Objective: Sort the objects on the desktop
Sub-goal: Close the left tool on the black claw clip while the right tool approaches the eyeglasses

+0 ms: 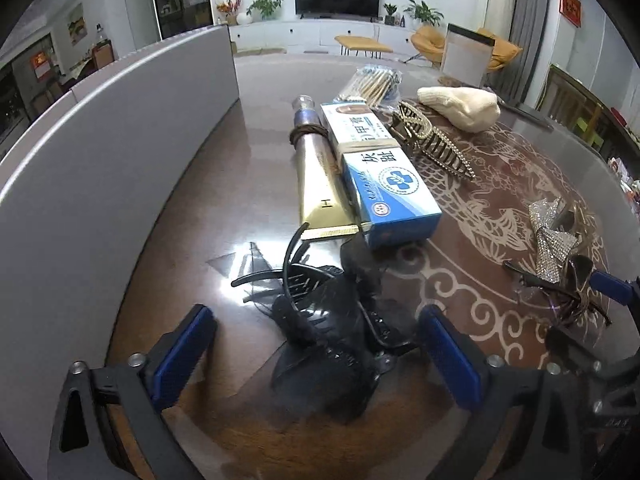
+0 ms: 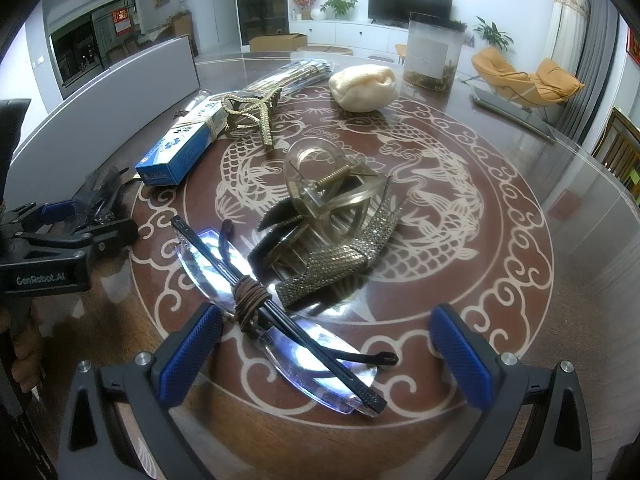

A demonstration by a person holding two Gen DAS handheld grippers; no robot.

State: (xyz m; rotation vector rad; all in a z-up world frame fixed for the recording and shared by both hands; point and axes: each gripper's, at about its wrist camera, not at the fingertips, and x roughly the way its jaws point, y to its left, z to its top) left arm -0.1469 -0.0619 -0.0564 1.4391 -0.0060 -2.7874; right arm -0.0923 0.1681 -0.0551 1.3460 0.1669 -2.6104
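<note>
Left hand-held gripper is spread wide, nothing grasped, straddling the black hair claw lying on the desk just in front of the gold trimmer; I'd drop lower and pinch its solid spine, since the teeth look slippery; right hand-held gripper is released too, hovering over the folded glasses beside the rhinestone clip; close across the frame, not the lenses.

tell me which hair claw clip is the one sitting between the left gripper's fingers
The black claw clip. It lies between the open left gripper fingers, while the gold pearl clip and the rhinestone clip sit farther off.
</note>
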